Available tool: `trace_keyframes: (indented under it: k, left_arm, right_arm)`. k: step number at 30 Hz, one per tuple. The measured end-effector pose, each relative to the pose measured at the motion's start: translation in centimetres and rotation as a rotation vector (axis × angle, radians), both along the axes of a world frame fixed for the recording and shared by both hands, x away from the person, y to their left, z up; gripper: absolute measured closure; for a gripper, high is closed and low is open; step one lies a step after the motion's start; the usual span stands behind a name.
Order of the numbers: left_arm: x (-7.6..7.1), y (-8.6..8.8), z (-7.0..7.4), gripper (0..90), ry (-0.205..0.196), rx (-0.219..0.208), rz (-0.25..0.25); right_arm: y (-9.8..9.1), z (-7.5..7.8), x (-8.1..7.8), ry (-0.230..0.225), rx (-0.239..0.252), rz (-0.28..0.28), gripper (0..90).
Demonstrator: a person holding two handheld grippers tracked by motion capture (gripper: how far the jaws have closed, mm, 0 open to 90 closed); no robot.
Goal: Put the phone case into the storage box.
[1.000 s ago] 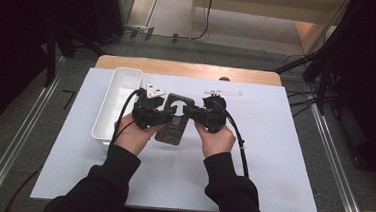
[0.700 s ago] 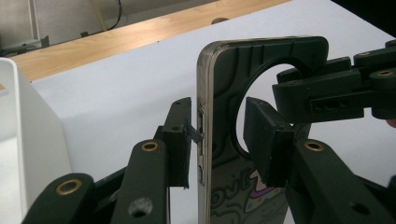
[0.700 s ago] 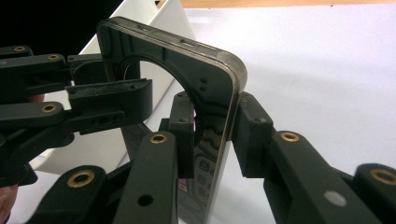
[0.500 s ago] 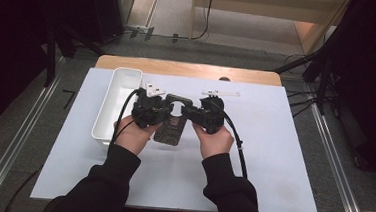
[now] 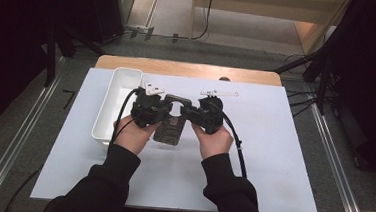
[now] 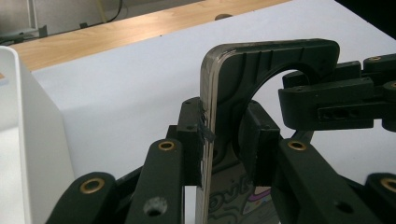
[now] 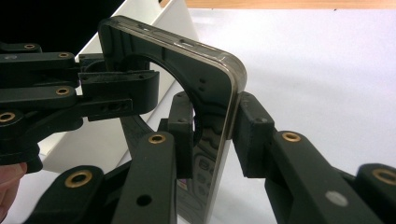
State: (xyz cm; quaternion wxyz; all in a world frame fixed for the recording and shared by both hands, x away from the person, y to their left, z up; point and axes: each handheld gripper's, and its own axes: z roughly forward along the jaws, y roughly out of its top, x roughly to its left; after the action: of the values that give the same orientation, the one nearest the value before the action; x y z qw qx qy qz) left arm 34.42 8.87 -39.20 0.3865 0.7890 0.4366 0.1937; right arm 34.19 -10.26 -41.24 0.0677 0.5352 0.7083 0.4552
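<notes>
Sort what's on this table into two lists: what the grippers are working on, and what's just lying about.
In the job:
- phone case, dark, with a patterned back
- left gripper, jaws just closed on one edge
- right gripper, shut on the other edge

Lying about:
- white bin
- two small white pieces on the white table cover

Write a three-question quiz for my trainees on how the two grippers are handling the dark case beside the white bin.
1. True or false: both grippers are clamped on the phone case.
2. Which side of the case does the white bin lie on in the high view?
A. left
B. right
C. behind
3. Fill in: the case's upper end has a large ____ cutout.

Key
1. True: the left gripper, whose jaws have just been closing, and the right gripper each pinch an edge.
2. A
3. Rounded
</notes>
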Motion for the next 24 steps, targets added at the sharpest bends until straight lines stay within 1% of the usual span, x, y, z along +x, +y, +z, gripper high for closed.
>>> trace_keyframes:
  k: [7,9,13,14,16,17,21,22,24]
  left_arm:
    - [-0.03,-0.03,0.09,72.2,-0.002,0.006,-0.006]
    - [0.01,0.00,0.10,72.2,0.003,0.000,-0.007]
    - [0.05,0.04,0.13,72.3,0.006,0.000,-0.011]
    - [0.05,0.04,0.13,72.4,0.006,0.000,-0.011]
    - [0.08,0.10,0.16,72.4,0.012,-0.004,-0.015]
    - [0.08,0.10,0.16,72.5,0.012,-0.004,-0.015]
    - [0.10,0.14,0.21,72.5,0.019,-0.011,-0.015]
    - [0.13,0.18,0.23,72.5,0.022,-0.016,-0.016]
    - [0.15,0.22,0.25,72.5,0.026,-0.019,-0.019]
  right_arm:
    - [-0.10,0.03,-0.03,-0.004,-0.003,0.010,67.1]
    - [-0.14,0.03,-0.05,-0.008,0.002,0.022,63.6]
    - [-0.14,0.01,-0.24,-0.025,-0.011,0.045,57.0]
    - [-0.14,0.01,-0.24,-0.025,-0.011,0.045,57.0]
    - [-0.28,0.04,-0.38,-0.030,-0.011,0.056,53.4]
    - [-0.28,0.04,-0.38,-0.030,-0.011,0.056,53.4]
    - [-0.67,0.03,-0.55,-0.027,-0.022,0.071,48.8]
    - [-0.82,0.01,-0.58,-0.022,-0.015,0.073,48.5]
    - [-0.92,0.00,-0.60,-0.022,-0.016,0.075,48.3]
